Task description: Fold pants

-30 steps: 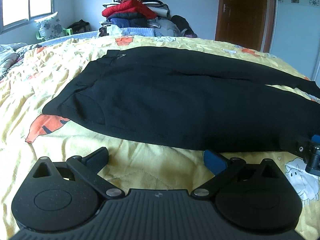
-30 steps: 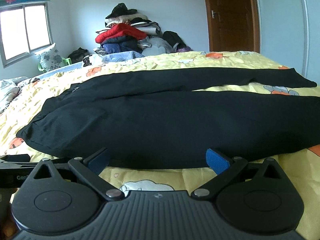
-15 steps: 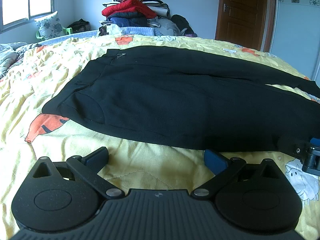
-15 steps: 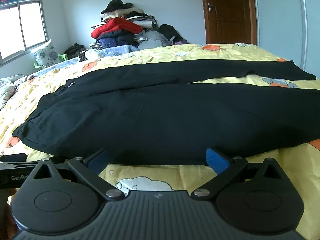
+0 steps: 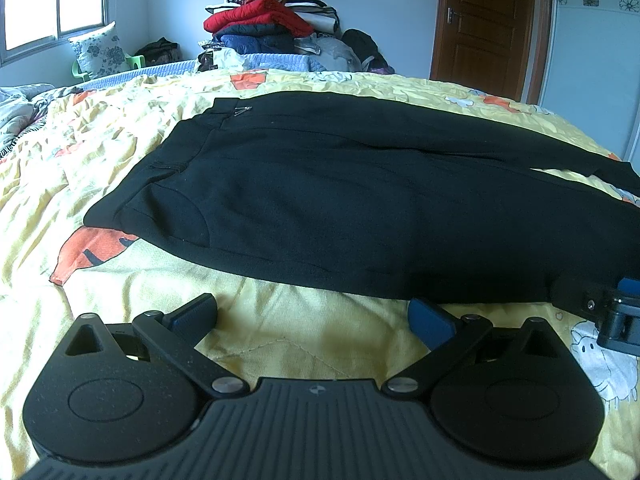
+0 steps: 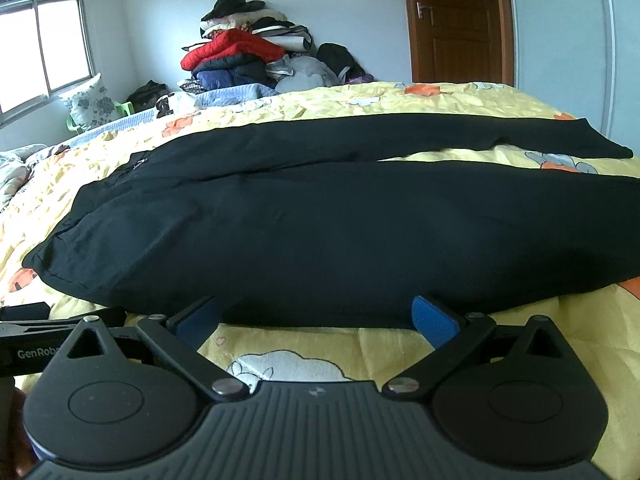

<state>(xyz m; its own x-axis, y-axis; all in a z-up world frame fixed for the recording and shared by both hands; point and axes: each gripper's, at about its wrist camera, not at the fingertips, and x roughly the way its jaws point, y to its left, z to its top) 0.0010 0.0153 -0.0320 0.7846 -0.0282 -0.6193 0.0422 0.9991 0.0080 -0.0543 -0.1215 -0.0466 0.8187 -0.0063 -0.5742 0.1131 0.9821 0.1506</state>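
Bedspread (image 5: 120,280): yellow quilt is carrying everything, rumpled.
Black pants (image 5: 360,208): lying flat, long axis running left to right across both views, waistband at the left, legs trailing off right.
Near leg hem-side edge (image 6: 320,312): lying straight ahead of both claws.
Right gripper (image 6: 316,316): spread wide, empty, tips reaching the fabric edge; nearer.
Left gripper (image 5: 312,312): gaping wide, empty, hovering low just short of the edge.

Your daylight comes from window (image 5: 56,4) upper left, blown out; black pants (image 6: 320,232) lose detail, fisheye bends your edges, corners vignetted.
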